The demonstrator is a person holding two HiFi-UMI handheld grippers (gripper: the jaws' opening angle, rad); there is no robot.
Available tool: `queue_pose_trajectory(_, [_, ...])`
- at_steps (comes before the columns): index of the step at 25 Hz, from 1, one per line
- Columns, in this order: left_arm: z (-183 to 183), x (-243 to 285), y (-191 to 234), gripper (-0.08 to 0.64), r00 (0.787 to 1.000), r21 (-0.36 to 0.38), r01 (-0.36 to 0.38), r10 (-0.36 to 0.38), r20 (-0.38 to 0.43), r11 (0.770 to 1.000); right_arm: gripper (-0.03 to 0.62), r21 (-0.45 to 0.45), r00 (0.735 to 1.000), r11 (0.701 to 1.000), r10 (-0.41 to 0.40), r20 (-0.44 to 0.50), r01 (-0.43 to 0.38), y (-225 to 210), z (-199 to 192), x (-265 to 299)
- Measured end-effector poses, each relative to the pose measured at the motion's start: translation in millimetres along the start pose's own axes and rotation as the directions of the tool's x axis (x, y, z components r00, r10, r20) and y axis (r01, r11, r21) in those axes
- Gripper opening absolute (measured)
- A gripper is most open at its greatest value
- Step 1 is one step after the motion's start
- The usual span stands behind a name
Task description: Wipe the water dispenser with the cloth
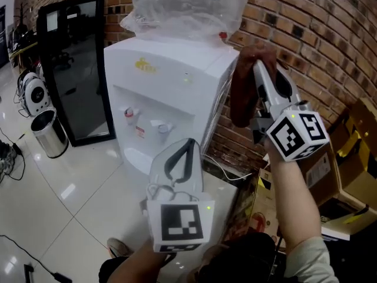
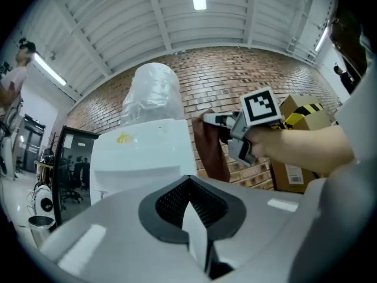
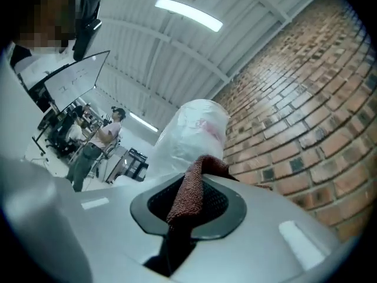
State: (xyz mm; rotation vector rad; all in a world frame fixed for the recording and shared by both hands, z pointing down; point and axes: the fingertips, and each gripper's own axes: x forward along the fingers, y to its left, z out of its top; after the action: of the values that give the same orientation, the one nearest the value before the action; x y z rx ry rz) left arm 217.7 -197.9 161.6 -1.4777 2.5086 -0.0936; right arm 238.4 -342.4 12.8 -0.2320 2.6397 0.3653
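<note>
Lowest in the head view, a bare forearm (image 1: 297, 205) rises on the right to the right tool (image 1: 257, 68), with its marker cube behind the jaws. The left tool (image 2: 190, 193) is held lower and nearer the person, in front of the dispenser. Its jaws are pressed together with nothing between them.

The right tool is raised higher, and its jaws pinch a reddish-brown terry cloth (image 3: 187, 196). A fold of the cloth stands up between the dark pads, and the rest hangs down in a long drape. The cloth hangs just beside the upper right corner of the white plastic water dispenser (image 1: 171, 81), between its side and the wall. Whether it touches the casing I cannot tell.

The dispenser stands on a glossy white tiled floor (image 1: 53, 205), with two small taps (image 1: 128, 113) in its front recess. On top sits a bottle wrapped in clear crinkled plastic (image 1: 182, 5).

To the left stand a cylindrical steel bin (image 1: 49, 134) and a tall black-framed glass panel (image 1: 73, 69). To the right, brown cardboard boxes (image 1: 350, 158) are stacked. A red brick wall (image 1: 306, 28) runs behind them all.
</note>
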Motion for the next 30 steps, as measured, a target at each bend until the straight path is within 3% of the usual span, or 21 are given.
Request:
queue_pose_trajectory(3, [0,1,6,0.000,1.000,-0.029,-0.010,0.010,0.008,1.000,0.061,-0.028,1.000,0.999,0.028,-0.008,-0.028,6,10,35])
queue_pose_trajectory(7, [-7,-1,12,0.000,1.000,-0.048,-0.024,0.023,-0.012,0.999,0.061,-0.050,0.996,0.997,0.048,-0.076,-0.052,22,-20,51])
queue_pose_trajectory(10, [-17,-3,12,0.000,0.999,-0.020,-0.028,0.027,-0.038,0.999,0.055,0.008,0.999,1.000,0.022,-0.033,-0.022,23,-32,40])
queue_pose_trajectory(13, [-47,-4,11,0.000,0.995,0.000,-0.041,0.041,-0.095,0.999,0.055,0.036,1.000,0.999,0.001,0.020,-0.001,21,-31,31])
queue_pose_trajectory(16, [-86,-8,14,0.000,0.982,-0.027,-0.051,0.045,-0.184,0.998,0.055,0.058,1.000,0.998,-0.017,0.013,0.016,18,-45,20])
queue_pose_trajectory(19, [-103,-13,17,0.000,0.973,-0.075,-0.061,0.042,-0.228,0.995,0.057,0.084,0.999,0.996,-0.020,-0.048,0.024,18,-77,10])
queue_pose_trajectory(25, [-104,-15,17,0.000,0.975,-0.061,-0.077,0.062,-0.211,0.995,0.057,0.160,0.985,0.987,0.003,-0.173,0.025,29,-156,-22])
queue_pose_trajectory(30, [-124,-15,6,0.000,0.969,-0.059,-0.056,0.040,-0.244,0.997,0.057,0.214,0.965,0.976,0.016,-0.262,0.042,39,-222,-48])
